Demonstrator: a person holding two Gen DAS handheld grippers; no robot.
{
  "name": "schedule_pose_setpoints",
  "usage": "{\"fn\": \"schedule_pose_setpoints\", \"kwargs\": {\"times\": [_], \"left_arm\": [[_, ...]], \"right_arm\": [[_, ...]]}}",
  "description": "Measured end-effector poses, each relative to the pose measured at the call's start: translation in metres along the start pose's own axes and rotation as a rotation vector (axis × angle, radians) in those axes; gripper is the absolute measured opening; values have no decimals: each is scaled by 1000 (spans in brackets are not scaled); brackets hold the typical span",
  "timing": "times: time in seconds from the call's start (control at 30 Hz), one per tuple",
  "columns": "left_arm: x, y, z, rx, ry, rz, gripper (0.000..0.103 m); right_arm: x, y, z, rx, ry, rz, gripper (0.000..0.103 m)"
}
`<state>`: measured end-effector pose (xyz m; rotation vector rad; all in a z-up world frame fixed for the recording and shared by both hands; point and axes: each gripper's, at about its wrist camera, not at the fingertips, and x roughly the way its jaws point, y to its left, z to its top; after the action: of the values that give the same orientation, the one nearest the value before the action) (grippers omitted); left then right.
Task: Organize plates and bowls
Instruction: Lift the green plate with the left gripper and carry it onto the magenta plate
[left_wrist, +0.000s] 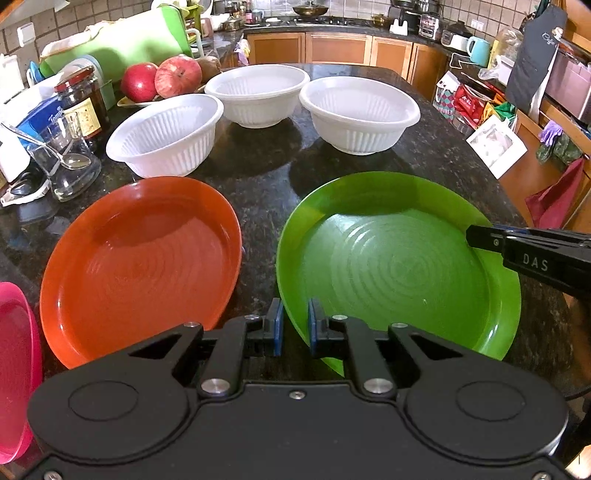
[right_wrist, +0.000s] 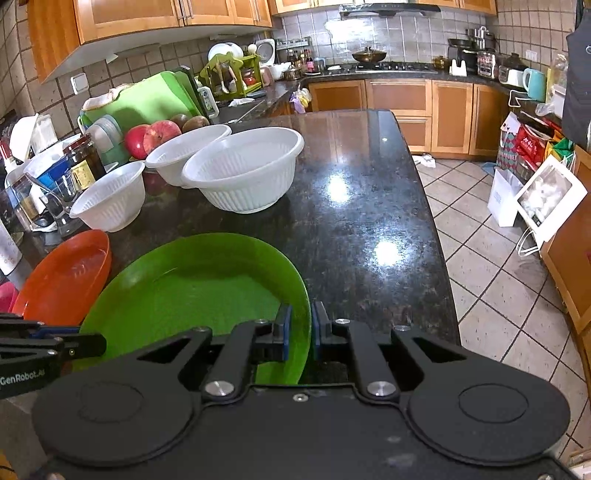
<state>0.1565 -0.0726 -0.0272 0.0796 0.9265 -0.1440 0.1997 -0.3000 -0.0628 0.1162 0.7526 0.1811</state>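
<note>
The right gripper, marked "DAS", pinches the green plate by its right rim. The left gripper, marked "GenRobot.AI", straddles that plate's left rim, jaws narrowly parted; whether they touch it I cannot tell. The orange plate lies just left.

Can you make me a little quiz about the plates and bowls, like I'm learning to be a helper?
1. How many white bowls stand on the counter?
2. True or false: the green plate lies on top of the orange plate.
3. Which plate's rim sits between the jaws of both the left gripper and the right gripper: A orange, B green, C pink?

Key: 1. Three. 2. False, they lie side by side. 3. B.
</note>
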Motion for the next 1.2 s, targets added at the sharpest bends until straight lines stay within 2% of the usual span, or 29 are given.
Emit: {"fn": "schedule_pose_setpoints", "kwargs": {"times": [0.2,0.33,0.67,0.9,1.2], "left_arm": [[-1,0,2,-18,2,-11,17],[-11,1,1,-6,-28,-10,17],[-33,24,-6,-7,-82,-2,17],[-55,62,-18,3,-115,-4,17],[-94,136,-47,-20,-172,94,17]], "right_arm": [[-5,4,1,6,-11,-26,13],[-14,9,2,11,-35,-28,14],[-34,47,0,-14,-93,-31,14],[-48,99,-7,-19,-124,-21,14],[-42,200,-17,-56,-118,68,14]]}}
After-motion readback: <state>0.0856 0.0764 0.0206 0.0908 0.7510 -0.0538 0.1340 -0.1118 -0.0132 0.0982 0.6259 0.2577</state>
